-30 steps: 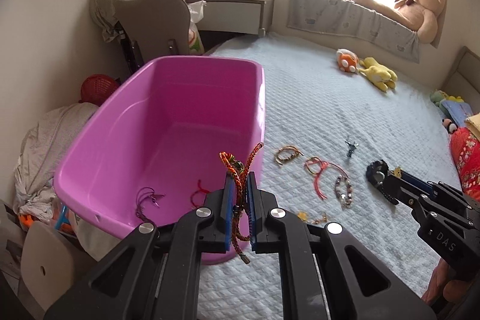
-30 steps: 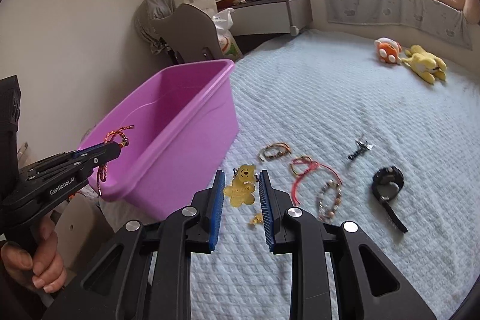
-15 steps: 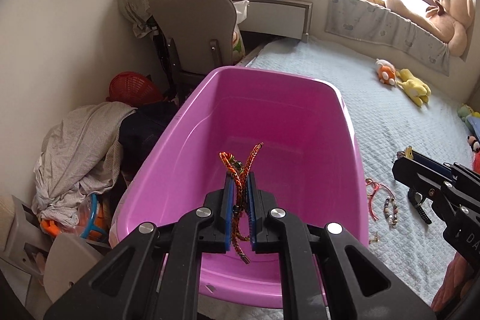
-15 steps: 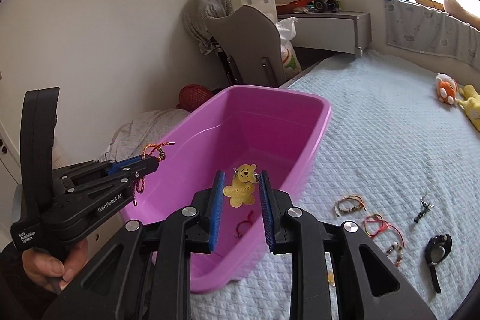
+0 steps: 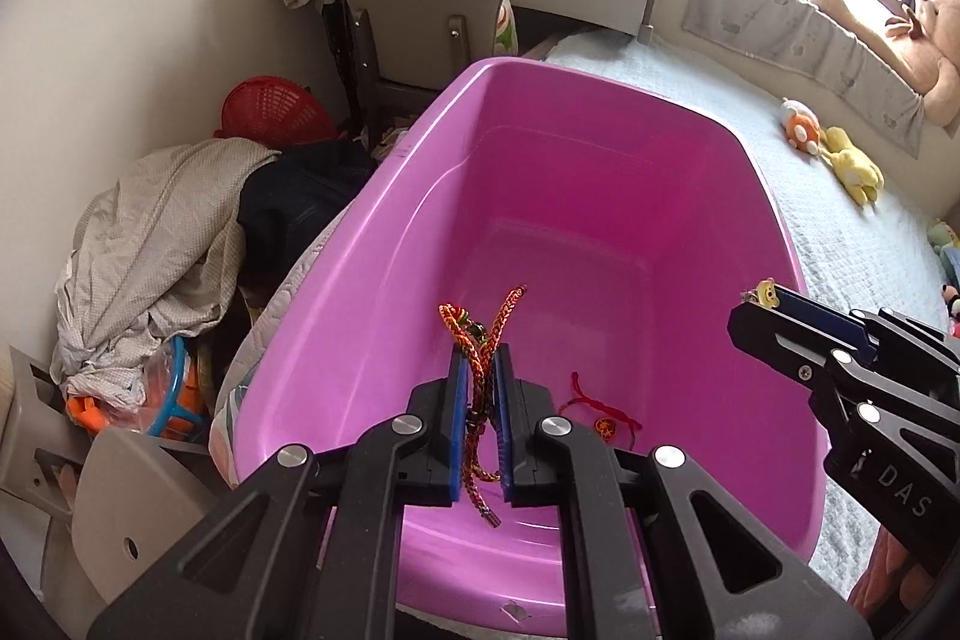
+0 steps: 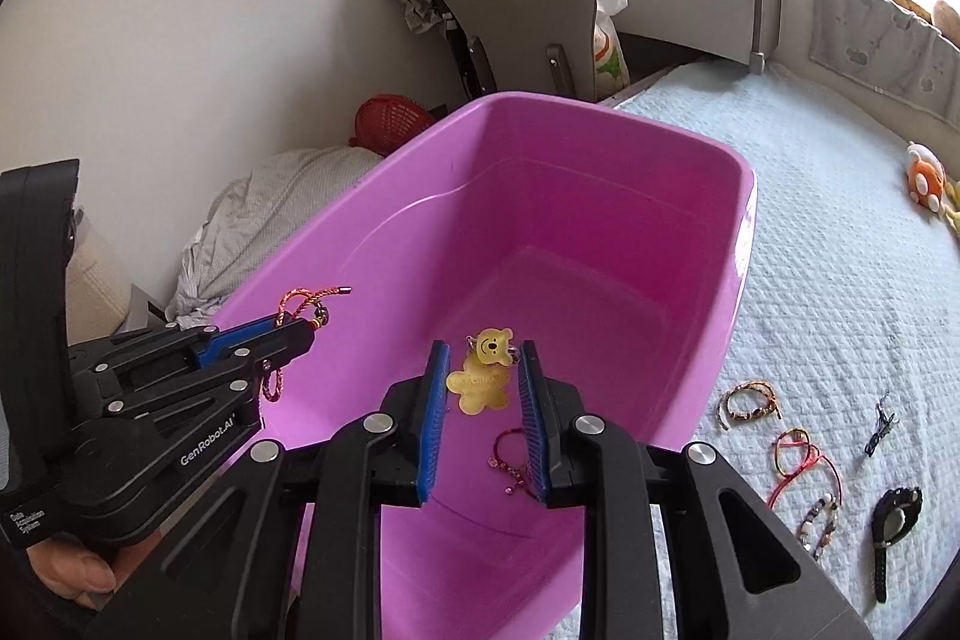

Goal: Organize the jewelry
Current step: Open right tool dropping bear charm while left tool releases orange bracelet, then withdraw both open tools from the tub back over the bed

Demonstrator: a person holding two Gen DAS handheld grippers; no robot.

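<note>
Through my left wrist camera, my left gripper [image 5: 480, 418] has its jaws clenched on a braided red and orange cord bracelet [image 5: 480, 370], whose loops stick up above the blue pads while its metal-tipped end dangles below them. I hold it over the pink plastic tub [image 5: 384, 280], above the near end of the tub's floor. On that floor, just right of my pads, lies a thin red string bracelet [image 5: 600, 409]. My right gripper [image 5: 762, 301] reaches in from the right edge over the tub's right rim, with a bit of yellow charm showing at its tip. Left of the tub, off the bed, are a heap of crumpled clothes [image 5: 156, 244] and a red basket [image 5: 273, 115]. Through my right wrist camera, my right gripper [image 6: 483, 385] has its jaws grasping a yellow bear charm [image 6: 483, 376], the pads pressing its sides, and the bear hangs over the inside of the tub [image 6: 744, 232]. Below it on the tub floor I see a red string bracelet [image 6: 510, 454]. My left gripper [image 6: 306, 319] comes in from the left over the tub's left rim, the cord bracelet [image 6: 303, 298] poking out of its tip. On the quilted bed [image 6: 810, 220], right of the tub, lie a beaded bracelet [image 6: 750, 403], a red cord bracelet [image 6: 801, 457], a small dark charm [image 6: 879, 424] and a black wristwatch [image 6: 894, 526].
</note>
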